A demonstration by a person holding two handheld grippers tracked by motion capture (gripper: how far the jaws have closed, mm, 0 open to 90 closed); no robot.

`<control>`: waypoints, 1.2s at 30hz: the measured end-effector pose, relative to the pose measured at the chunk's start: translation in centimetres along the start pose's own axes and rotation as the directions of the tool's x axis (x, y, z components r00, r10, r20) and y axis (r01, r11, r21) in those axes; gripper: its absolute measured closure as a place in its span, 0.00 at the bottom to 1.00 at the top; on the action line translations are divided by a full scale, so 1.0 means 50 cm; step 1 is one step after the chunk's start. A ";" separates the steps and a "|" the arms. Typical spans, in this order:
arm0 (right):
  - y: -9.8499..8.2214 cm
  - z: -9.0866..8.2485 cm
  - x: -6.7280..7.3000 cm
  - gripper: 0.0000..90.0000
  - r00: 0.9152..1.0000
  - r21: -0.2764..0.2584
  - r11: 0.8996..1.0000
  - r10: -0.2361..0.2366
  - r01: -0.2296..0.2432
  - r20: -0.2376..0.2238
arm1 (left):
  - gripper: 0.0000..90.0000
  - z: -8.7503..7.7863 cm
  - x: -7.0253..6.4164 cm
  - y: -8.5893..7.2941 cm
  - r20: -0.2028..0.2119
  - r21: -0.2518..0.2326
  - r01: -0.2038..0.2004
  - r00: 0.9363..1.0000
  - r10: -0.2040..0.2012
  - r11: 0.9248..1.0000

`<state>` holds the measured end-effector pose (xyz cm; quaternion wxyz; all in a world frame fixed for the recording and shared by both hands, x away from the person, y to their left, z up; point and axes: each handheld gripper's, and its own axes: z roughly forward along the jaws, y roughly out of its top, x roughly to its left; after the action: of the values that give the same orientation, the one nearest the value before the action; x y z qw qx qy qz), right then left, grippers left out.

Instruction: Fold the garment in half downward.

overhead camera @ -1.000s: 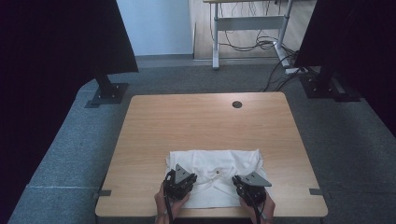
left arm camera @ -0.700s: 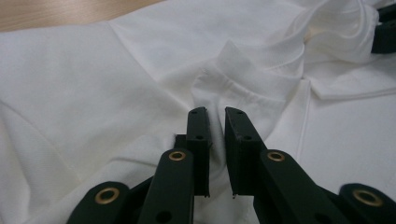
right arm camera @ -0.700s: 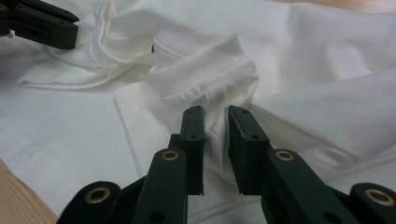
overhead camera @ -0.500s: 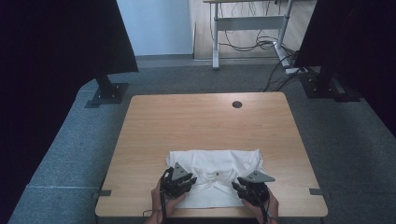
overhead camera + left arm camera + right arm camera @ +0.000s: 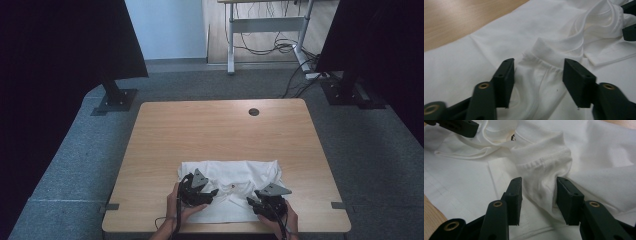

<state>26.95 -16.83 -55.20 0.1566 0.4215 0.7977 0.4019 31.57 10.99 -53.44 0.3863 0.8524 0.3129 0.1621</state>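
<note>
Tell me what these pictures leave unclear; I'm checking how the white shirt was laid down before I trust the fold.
- White cotton shirt: near edge covered in the high view by the left gripper, the right gripper and the hands.
- Small dark mark near the collar: too small in the high view to identify.
- Sleeves: cut off by the frame edges in both gripper views.

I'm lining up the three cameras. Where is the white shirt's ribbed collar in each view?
High view: collar at the white shirt's near middle, between the left gripper and right gripper.
Left gripper view: collar just beyond the open jaws, centre.
Right gripper view: collar above the open jaws, centre.
Shared landmark: the wooden table.
</note>
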 end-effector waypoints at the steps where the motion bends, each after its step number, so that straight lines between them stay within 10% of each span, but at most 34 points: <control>1: 0.000 0.000 -0.001 0.63 1.000 -0.001 1.000 0.001 -0.001 -0.002 | 0.59 0.000 -0.001 0.001 0.008 -0.001 -0.005 1.000 0.005 1.000; 6: 0.003 -0.011 -0.005 0.62 1.000 -0.021 1.000 0.013 -0.013 -0.006 | 0.88 -0.007 -0.006 -0.001 0.004 -0.019 -0.036 0.999 0.036 0.999; 19: 0.048 -0.005 -0.035 0.43 0.997 -0.081 0.996 -0.035 0.030 -0.066 | 0.97 -0.013 -0.004 -0.011 0.021 0.003 -0.031 0.999 0.031 1.000; 27: 0.068 -0.003 -0.005 0.89 0.968 -0.094 0.978 -0.197 0.184 -0.157 | 0.61 -0.026 0.007 -0.010 0.023 -0.052 -0.020 1.000 0.021 0.998; 36: 0.046 -0.022 0.000 0.94 0.964 -0.098 0.980 -0.189 0.173 -0.188 | 0.54 0.010 0.017 0.002 0.101 -0.032 -0.090 0.991 0.093 0.995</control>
<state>27.55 -16.62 -52.76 0.1301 0.2984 0.8275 0.4575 32.48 11.21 -53.63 0.4054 0.8678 0.2509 0.1399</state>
